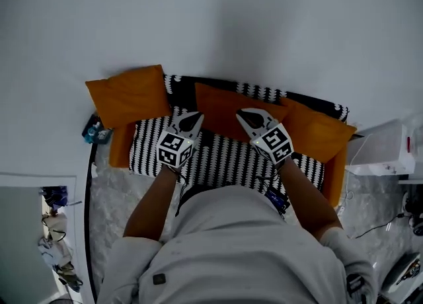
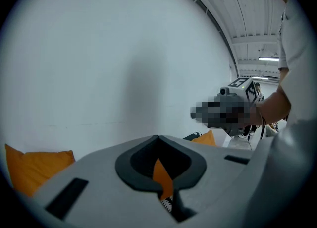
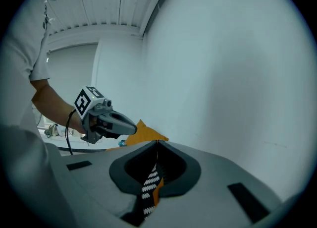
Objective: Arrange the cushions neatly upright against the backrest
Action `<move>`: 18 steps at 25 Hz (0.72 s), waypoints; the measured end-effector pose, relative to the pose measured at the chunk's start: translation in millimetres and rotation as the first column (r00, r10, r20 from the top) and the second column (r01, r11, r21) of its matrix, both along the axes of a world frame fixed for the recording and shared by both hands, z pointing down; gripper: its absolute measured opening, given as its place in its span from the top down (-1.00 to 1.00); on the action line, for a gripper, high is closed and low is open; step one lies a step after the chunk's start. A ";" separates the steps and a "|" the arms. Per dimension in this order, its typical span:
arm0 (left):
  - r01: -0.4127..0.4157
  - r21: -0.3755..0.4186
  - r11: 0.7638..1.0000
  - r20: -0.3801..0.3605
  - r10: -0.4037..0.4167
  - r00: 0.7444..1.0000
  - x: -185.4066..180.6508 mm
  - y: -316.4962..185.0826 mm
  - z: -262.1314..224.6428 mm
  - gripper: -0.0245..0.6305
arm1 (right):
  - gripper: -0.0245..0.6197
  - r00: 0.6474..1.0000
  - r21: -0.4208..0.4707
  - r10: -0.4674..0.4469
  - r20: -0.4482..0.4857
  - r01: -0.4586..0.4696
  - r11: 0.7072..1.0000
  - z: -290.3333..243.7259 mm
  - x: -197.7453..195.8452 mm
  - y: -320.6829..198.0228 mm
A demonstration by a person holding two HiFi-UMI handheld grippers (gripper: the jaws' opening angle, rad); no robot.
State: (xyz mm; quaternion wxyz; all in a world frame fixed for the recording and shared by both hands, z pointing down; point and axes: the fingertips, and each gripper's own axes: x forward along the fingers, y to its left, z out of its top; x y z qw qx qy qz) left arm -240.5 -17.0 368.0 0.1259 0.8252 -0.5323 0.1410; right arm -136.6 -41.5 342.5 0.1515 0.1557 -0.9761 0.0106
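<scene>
Against the plain white wall [image 1: 231, 18] sits a small sofa [image 1: 225, 160], and we're looking steeply down on it. Its seat and backrest wear a woven cover of black-and-white zigzag stripes, with orange upholstery showing at both arm ends.

Three orange cushions here, all soft, squarish and matte. The left cushion [image 1: 129, 94] is propped over the sofa's left end, tilted outward past the arm. The middle cushion [image 1: 225, 108] leans on the backrest. The right cushion [image 1: 317, 129] leans at the right end, its near corner touching the middle one.

On to the edges. The sofa's back is tight to the wall. The front strip of striped seat lies bare in front of the cushions. Marbled grey floor [image 1: 112, 197] opens to the left. A white box [image 1: 383, 147] sits just beside the right arm, and a small blue object [image 1: 92, 131] sits at the left arm by the wall.

Now the tools! The left gripper [image 1: 195, 117] and right gripper [image 1: 242, 112] hover side by side over the seat, near the middle cushion's lower edge. Each gripper view shows the jaws clenched tip to tip with nothing pinched between them. Through the loop behind the tips, orange fabric and stripes show from below. Both point toward the wall, above the cushions.
</scene>
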 end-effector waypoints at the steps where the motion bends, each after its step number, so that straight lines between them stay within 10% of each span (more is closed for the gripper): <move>1: 0.007 0.001 1.000 0.002 -0.007 1.000 -0.7 4.3 -0.3 0.90 | 0.84 1.000 -0.002 -0.007 0.006 0.007 1.000 -1.3 -2.1 2.1; 18: 0.189 0.035 0.981 -0.031 -0.188 0.982 -131.7 127.1 -10.2 0.90 | 0.84 0.979 0.022 -0.205 -0.014 0.205 0.979 -8.4 -149.7 93.6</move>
